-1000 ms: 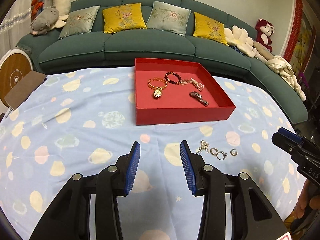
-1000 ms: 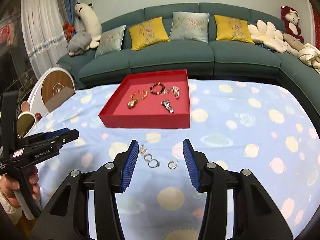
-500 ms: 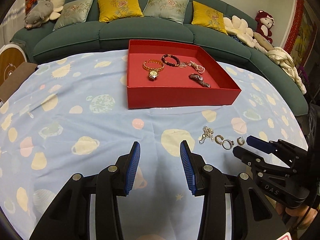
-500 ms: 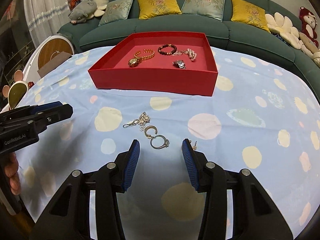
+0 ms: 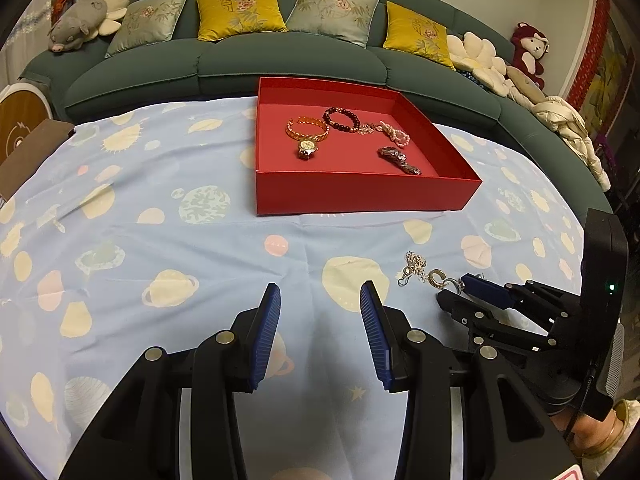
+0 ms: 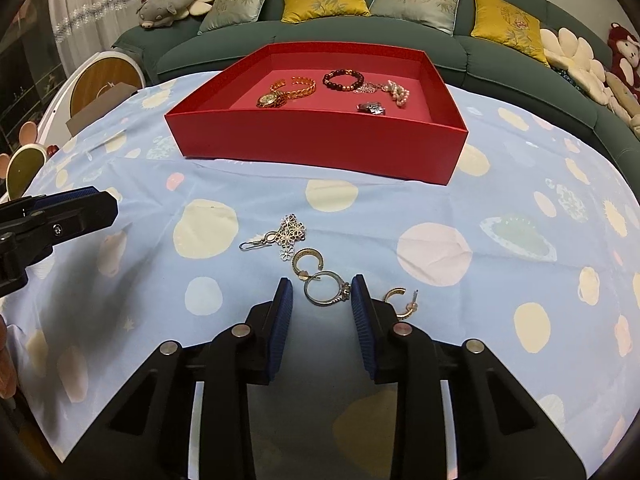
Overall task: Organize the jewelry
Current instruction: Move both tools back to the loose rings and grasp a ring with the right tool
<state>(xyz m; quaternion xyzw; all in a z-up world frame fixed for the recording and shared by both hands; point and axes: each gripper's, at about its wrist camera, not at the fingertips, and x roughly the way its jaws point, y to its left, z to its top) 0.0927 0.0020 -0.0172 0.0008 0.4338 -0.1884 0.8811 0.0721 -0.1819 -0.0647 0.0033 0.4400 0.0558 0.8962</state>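
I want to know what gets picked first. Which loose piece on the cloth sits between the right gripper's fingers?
The silver ring with the small stone: it alone lies between the right gripper fingers. The flower pendant and both hoop earrings lie outside.

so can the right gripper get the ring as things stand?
Probably yes: the right gripper is open with the ring lying between its fingertips on the cloth, nothing between them; a hoop earring touches the ring's far edge.
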